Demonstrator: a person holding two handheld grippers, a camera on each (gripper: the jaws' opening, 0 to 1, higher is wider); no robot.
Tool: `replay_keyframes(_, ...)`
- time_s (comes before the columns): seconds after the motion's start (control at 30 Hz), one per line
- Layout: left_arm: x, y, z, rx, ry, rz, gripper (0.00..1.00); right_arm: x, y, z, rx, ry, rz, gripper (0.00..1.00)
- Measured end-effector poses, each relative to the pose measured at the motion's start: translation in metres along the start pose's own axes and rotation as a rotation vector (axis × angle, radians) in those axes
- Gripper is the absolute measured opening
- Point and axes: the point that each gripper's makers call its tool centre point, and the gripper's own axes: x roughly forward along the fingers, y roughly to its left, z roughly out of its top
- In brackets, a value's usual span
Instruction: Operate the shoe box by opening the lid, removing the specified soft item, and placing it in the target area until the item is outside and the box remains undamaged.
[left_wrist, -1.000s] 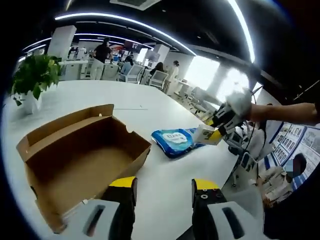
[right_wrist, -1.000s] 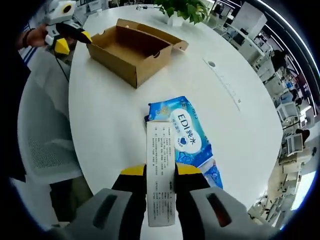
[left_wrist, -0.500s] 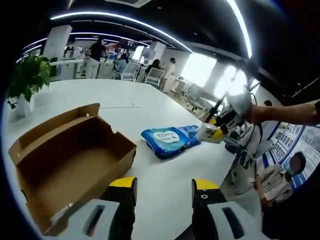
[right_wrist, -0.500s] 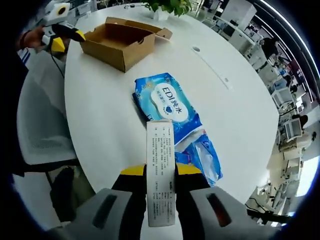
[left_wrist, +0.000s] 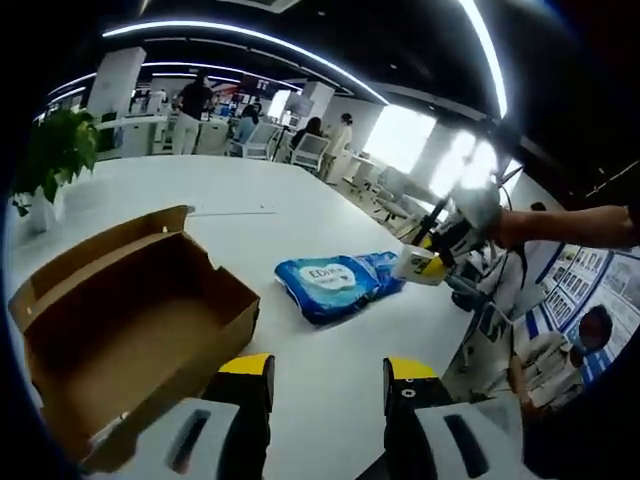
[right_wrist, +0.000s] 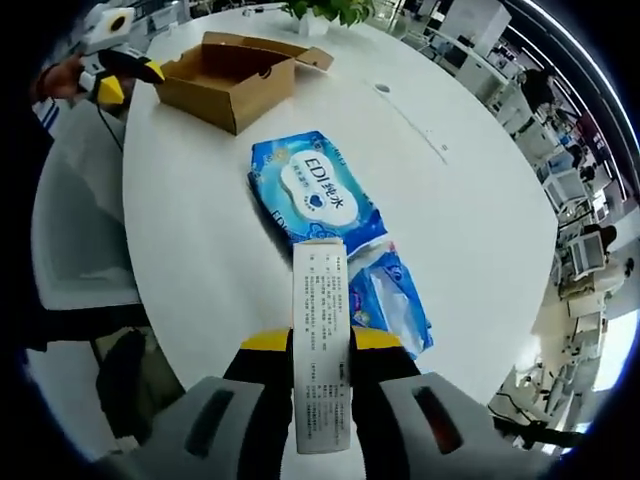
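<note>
On the white table (right_wrist: 470, 220) sits the blue pack of wipes (right_wrist: 310, 195), fully outside the shoe box (right_wrist: 228, 75) and well apart from it. From my right gripper view the pack lies at about 12 o'clock off my right gripper (right_wrist: 321, 345), with a second, smaller blue pack (right_wrist: 395, 305) touching its near end at 1 o'clock. My right gripper jaws are closed tight on a white printed card (right_wrist: 321, 330), which stands straight up between the yellow tips and covers the near edge of the wipes. Box is at 11 o'clock, far side of table, lid gone or folded back, top open, cardboard looks intact. Left gripper (right_wrist: 110, 75) hangs just off the table edge beside the box at 10 o'clock. From my left gripper view the open shoe box (left_wrist: 130, 330) is at 9 o'clock, inside looks bare, brown floor visible. Wipes (left_wrist: 335, 285) at 12 o'clock, right gripper (left_wrist: 430, 255) at 2 o'clock just past them. My left gripper (left_wrist: 325, 375) jaws stand parted with nothing between. Potted plant (left_wrist: 55, 155) at 10 o'clock on the far table edge.
</note>
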Motion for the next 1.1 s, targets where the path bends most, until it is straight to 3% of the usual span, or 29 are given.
replay_keyframes(0.57, -0.012, 0.024, -0.003, -0.056, -0.022, 0.076, 0.44, 0.003, -0.061, 0.035, -0.058, 0.000, -0.038, 0.18)
replay_keyframes(0.77, -0.025, 0.037, -0.006, -0.073, -0.025, 0.116, 0.44, 0.016, -0.081, 0.043, -0.168, 0.046, -0.074, 0.18)
replay_keyframes(1.1, -0.047, 0.064, -0.013, -0.123, -0.033, 0.188, 0.44, 0.053, -0.089, 0.042, -0.336, 0.138, -0.060, 0.18)
